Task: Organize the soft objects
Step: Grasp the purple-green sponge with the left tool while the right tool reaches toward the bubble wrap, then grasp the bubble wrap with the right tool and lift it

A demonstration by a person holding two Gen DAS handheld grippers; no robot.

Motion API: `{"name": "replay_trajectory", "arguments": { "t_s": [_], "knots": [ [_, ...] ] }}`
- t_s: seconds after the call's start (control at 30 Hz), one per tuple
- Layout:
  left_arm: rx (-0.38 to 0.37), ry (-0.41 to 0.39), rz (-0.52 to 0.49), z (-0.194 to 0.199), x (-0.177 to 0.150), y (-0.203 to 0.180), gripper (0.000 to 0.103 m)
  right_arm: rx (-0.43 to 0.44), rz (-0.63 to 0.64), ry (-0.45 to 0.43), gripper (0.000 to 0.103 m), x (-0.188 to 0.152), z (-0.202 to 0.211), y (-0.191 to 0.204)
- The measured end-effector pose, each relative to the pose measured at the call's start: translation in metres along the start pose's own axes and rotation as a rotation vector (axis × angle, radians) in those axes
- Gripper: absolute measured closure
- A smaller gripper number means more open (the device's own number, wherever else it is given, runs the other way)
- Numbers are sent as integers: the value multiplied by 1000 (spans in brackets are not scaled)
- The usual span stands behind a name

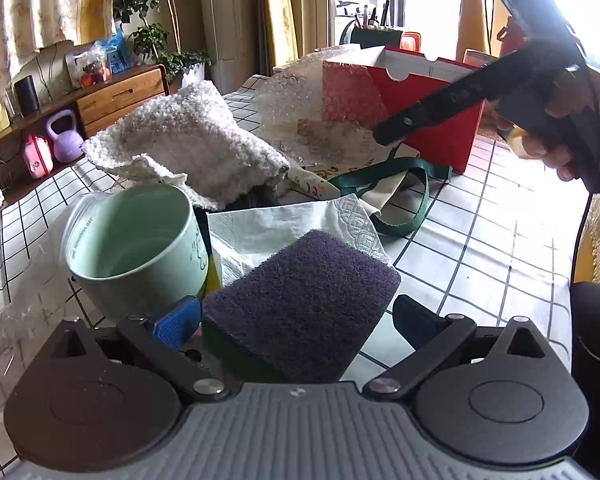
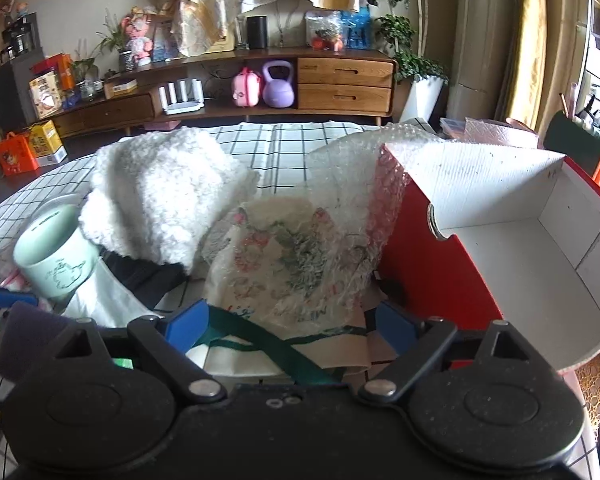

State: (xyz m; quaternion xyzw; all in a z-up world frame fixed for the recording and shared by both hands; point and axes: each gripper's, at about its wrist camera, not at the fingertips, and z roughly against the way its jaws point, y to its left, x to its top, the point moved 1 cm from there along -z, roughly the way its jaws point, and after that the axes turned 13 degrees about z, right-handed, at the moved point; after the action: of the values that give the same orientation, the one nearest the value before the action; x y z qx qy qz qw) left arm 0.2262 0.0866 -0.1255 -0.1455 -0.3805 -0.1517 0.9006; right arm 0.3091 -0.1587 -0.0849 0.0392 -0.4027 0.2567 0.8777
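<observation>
A dark purple scouring sponge (image 1: 300,304) with a green underside is sitting nearest the lens, between the fingers of the left gripper (image 1: 296,320) — the fingers are standing spread, the blue left pad (image 1: 178,322) just beside the sponge's edge and the right finger clear of it. Left of the sponge a pale green mug (image 1: 134,248) is tilting on the checked tablecloth (image 1: 480,232), and a white paper napkin (image 1: 284,224) is lying just behind it. Farther back a fluffy white cloth (image 1: 188,140) is resting near a sheet of bubble wrap (image 1: 312,120), which is leaning against the open red box (image 1: 432,108) at the far right. The right gripper (image 2: 288,330) is hovering with its fingers parted over a printed tote bag (image 2: 288,268) — the bag's green strap (image 2: 260,340) is crossing between them.
</observation>
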Motion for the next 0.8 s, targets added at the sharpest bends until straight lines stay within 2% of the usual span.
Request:
{"name": "replay_trajectory", "arguments": {
  "t_s": [0.13,0.23,0.43,0.6,0.67,0.7,0.77,0.8],
  "knots": [
    [27,-15,-33,-6,-7,-6,0,-39,-41,4,17,2,-15,-5],
    [52,-29,-54,-9,-12,-10,0,-75,-84,2,27,2,-25,-9],
    [83,-65,-49,-12,-16,-12,0,-98,-163,-14,35,3,-39,-12],
    [98,-85,-43,-14,-18,-15,1,-99,-209,-39,58,4,-45,-17],
    [103,-94,-40,-15,-18,-16,2,-104,-219,-46,73,5,-44,-18],
    [107,-98,-41,-15,-18,-16,2,-102,-220,-50,77,4,-44,-18],
    [116,-106,-40,-16,-18,-18,4,-96,-225,-60,94,5,-42,-18],
    [122,-107,-39,-17,-18,-19,4,-94,-228,-65,96,4,-41,-19]
  ]
}}
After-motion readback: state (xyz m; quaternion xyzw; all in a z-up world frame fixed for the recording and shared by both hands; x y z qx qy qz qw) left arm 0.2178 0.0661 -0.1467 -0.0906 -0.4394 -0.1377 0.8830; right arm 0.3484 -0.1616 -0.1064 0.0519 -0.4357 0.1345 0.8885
